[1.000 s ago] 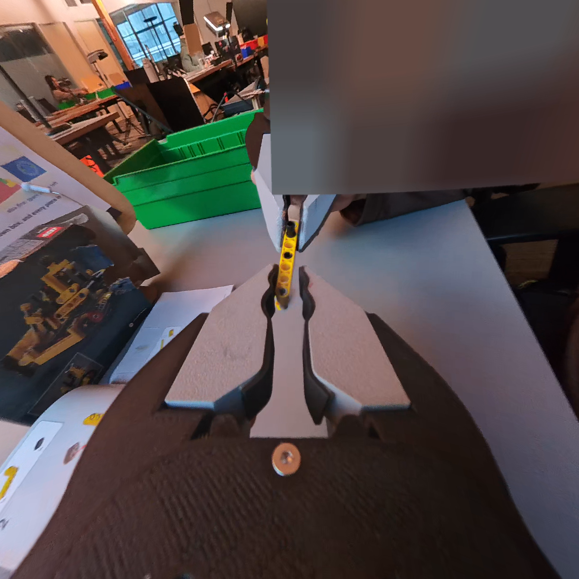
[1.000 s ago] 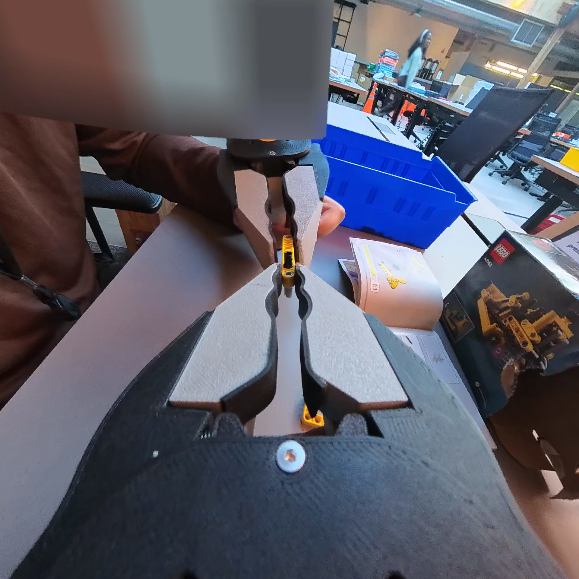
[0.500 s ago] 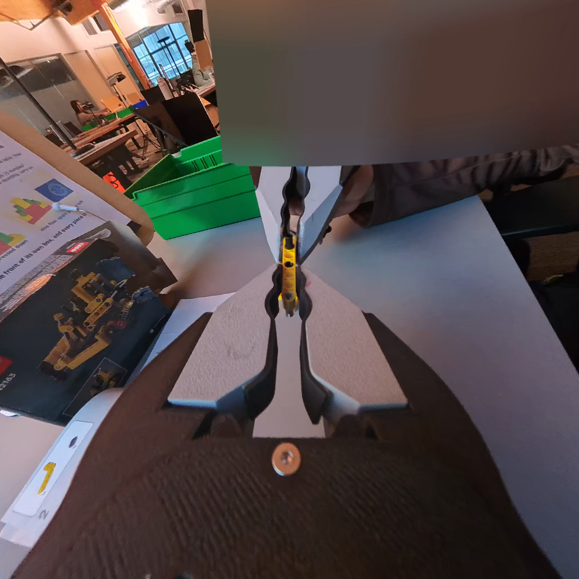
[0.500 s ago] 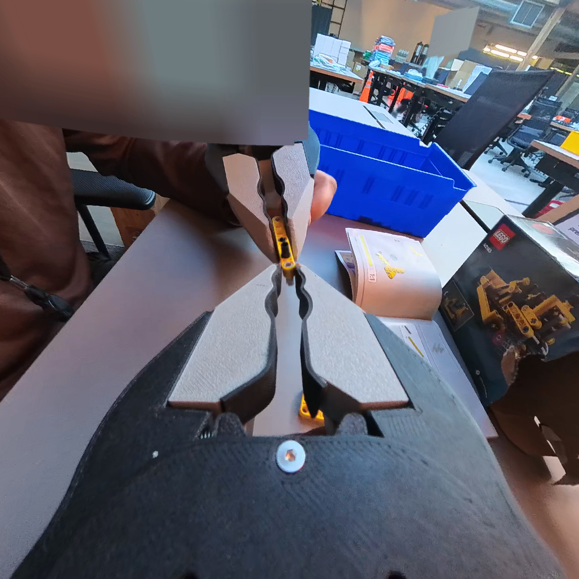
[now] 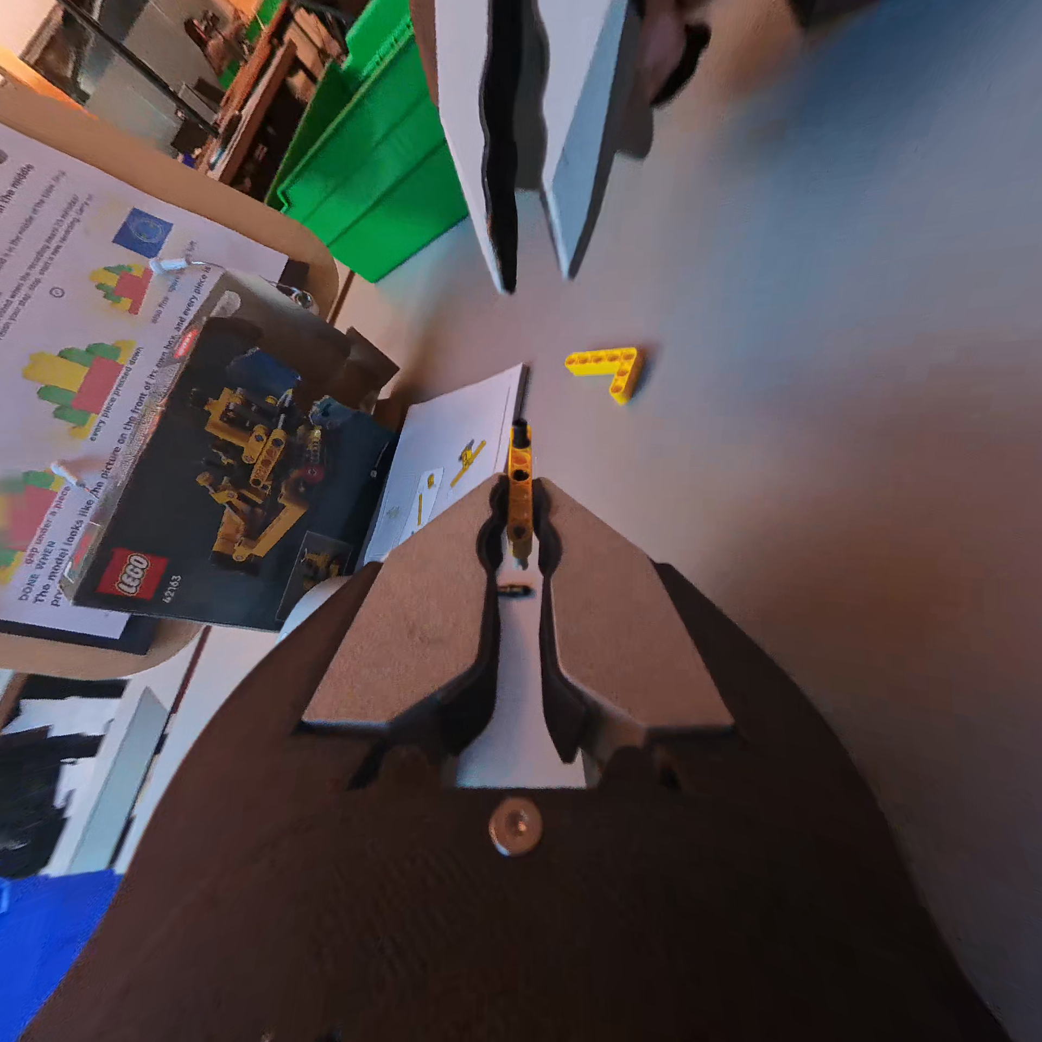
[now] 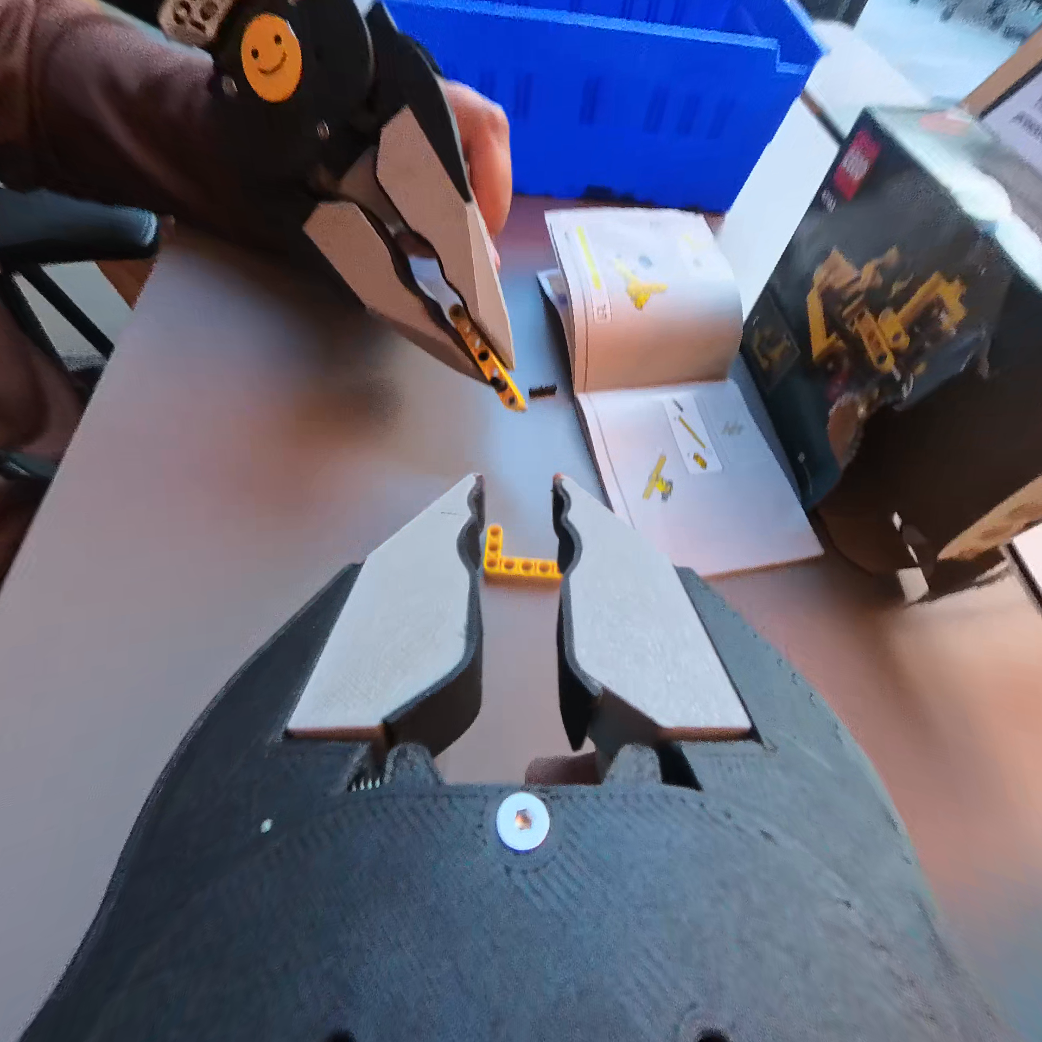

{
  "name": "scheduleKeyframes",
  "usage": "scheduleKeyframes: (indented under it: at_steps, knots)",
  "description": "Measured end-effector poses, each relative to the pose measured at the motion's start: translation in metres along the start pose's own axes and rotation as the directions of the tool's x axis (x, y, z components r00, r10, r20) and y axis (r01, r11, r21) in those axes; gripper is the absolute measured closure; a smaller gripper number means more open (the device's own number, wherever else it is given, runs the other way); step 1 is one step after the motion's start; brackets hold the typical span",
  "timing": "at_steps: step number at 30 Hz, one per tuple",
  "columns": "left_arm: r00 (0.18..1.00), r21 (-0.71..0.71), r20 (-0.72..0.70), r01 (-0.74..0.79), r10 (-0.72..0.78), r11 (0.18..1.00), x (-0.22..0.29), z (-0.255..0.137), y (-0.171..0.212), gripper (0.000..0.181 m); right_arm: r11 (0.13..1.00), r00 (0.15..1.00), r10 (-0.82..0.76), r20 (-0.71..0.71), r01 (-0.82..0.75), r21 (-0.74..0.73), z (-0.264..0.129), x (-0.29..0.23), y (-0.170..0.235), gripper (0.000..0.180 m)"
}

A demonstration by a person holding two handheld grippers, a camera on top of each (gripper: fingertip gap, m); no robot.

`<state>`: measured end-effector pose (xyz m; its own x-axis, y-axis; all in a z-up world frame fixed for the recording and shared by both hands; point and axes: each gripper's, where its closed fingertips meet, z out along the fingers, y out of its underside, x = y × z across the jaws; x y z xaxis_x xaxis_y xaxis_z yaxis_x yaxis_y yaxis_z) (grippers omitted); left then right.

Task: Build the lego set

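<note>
My left gripper (image 5: 519, 482) is shut on a straight yellow beam (image 5: 519, 496) that sticks out past its tips, with a black pin in its far end. In the right wrist view this gripper (image 6: 496, 373) holds the beam (image 6: 486, 361) tilted down just above the table. My right gripper (image 6: 517, 485) is open and empty, above a yellow L-shaped beam (image 6: 519, 561) that lies flat on the table. The left wrist view shows the right gripper (image 5: 538, 282) open above the L-beam (image 5: 606, 369). A loose black pin (image 6: 542, 390) lies beside the straight beam's tip.
An open instruction booklet (image 6: 648, 316) and the set's dark box (image 6: 879, 338) lie to the right of the work spot. A blue bin (image 6: 592, 96) stands at the back, and a green bin (image 5: 372, 169) in the left wrist view. A printed sheet (image 5: 84, 349) stands behind the box.
My right gripper has let go of the straight beam, opened and drawn back. The left gripper kept the beam and lowered it towards the table. Both views now look down on the table.
</note>
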<state>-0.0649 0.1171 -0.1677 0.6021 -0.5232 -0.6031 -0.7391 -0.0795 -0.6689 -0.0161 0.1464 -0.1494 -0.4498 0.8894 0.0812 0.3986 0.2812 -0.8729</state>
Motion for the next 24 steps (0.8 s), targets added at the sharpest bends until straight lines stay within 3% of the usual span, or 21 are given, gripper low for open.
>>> scheduleKeyframes:
  at_steps: [6, 12, 14, 17, 24]
  knots:
    - [1.0, -0.032, -0.01, -0.015, 0.015, 0.999, 0.006, 0.006, 0.006, 0.176, 0.984, 0.999, 0.044, 0.019, -0.04, -0.171, 0.007, 0.002, 0.044, 0.146]
    - [1.0, -0.044, -0.02, -0.014, 0.013, 0.999, 0.007, 0.009, 0.01, 0.176, 0.964, 0.998, 0.068, -0.007, -0.067, -0.259, 0.024, 0.003, 0.06, 0.123]
    - [1.0, -0.035, -0.027, -0.009, 0.008, 0.999, 0.008, 0.009, 0.01, 0.176, 0.964, 0.994, 0.105, -0.006, -0.103, -0.245, 0.027, 0.003, 0.058, 0.124]
    - [0.999, -0.027, -0.038, 0.002, -0.003, 1.0, 0.01, 0.011, 0.01, 0.176, 0.964, 0.995, 0.097, -0.018, -0.098, -0.248, 0.025, 0.006, 0.059, 0.142]
    - [0.994, 0.014, -0.091, 0.057, -0.055, 0.998, 0.014, 0.01, 0.005, 0.176, 0.967, 0.996, 0.09, -0.001, -0.087, -0.239, 0.029, 0.002, 0.057, 0.138]
